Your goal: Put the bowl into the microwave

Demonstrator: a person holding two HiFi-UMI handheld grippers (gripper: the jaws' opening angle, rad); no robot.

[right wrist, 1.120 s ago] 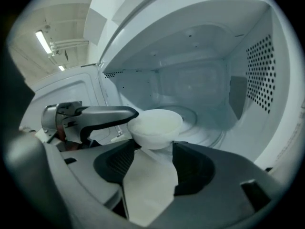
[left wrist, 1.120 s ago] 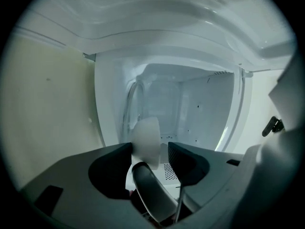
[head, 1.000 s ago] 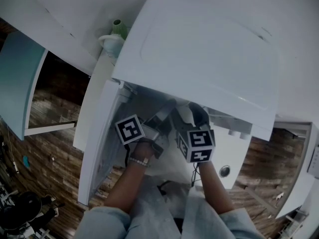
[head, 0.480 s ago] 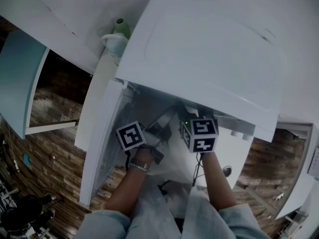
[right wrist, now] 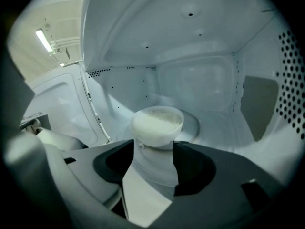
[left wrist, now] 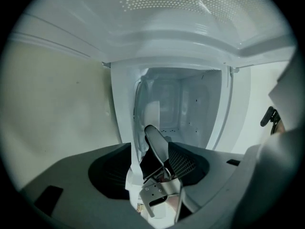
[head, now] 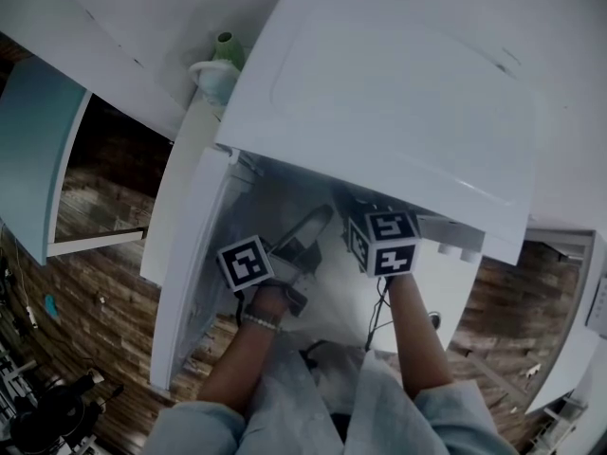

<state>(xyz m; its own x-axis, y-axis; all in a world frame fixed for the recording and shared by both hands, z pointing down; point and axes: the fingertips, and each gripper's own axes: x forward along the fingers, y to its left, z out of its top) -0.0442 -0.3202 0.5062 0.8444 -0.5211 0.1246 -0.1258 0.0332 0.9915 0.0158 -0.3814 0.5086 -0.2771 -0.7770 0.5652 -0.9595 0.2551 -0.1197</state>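
Observation:
A white bowl (right wrist: 157,125) with pale contents stands upright on the glass turntable (right wrist: 193,124) inside the white microwave (head: 398,102). My right gripper (right wrist: 153,162) reaches into the cavity just short of the bowl. Its jaws are opening, and the bowl sits beyond their tips with no pad touching it. In the head view only the right gripper's marker cube (head: 384,245) shows. My left gripper (left wrist: 150,175) hangs at the left of the microwave's mouth by the open door (head: 185,273). Its jaws stand apart, with only a grey blade-shaped piece (left wrist: 157,144) and a metal bracket between them.
The microwave's top overhangs both grippers in the head view. A green and white vessel (head: 218,64) stands on the counter behind the microwave. A pale blue cabinet door (head: 33,150) hangs open at the far left, over wooden flooring (head: 95,311).
My right gripper has moved forward, further under the microwave's top, and its dark front end no longer shows. The left gripper has shifted slightly toward me.

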